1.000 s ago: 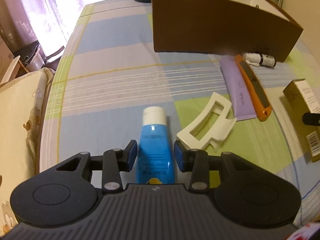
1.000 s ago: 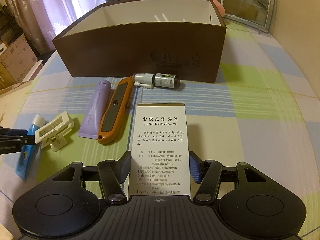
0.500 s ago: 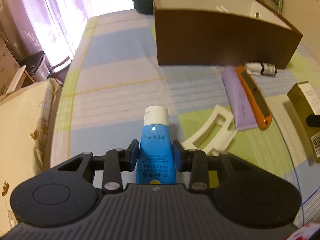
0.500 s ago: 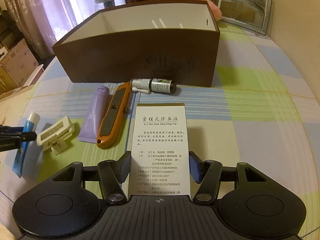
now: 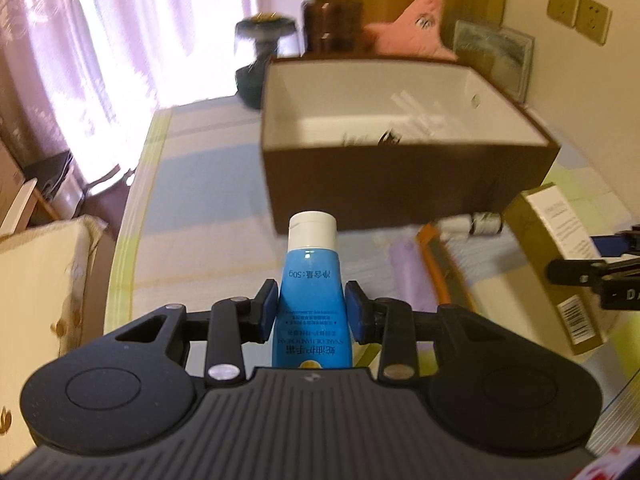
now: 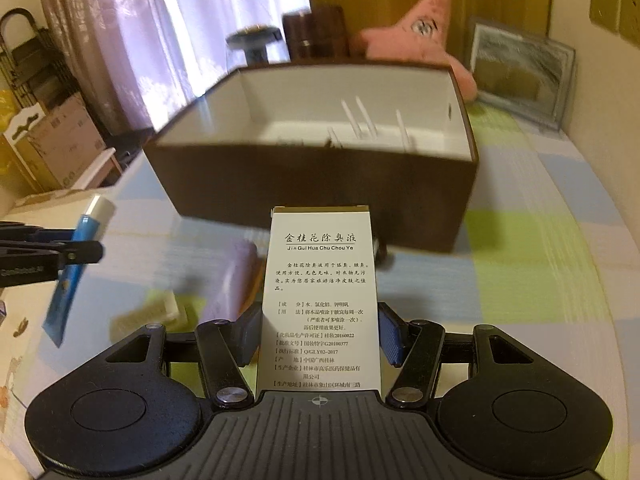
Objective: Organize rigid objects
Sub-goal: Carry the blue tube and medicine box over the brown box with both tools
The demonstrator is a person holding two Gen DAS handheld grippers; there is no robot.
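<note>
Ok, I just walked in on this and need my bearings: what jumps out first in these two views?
Each gripper carries something in the air: the left gripper clamps a blue tube with a white cap, and the right gripper clamps a white carton printed with Chinese text. Straight ahead of both stands a big brown box, open-topped and white inside, on the checked cloth. Behind it a pink starfish plush leans against the wall.

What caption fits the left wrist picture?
Left hand-held gripper clamps a blue tube, lifted toward the open brown box.
</note>
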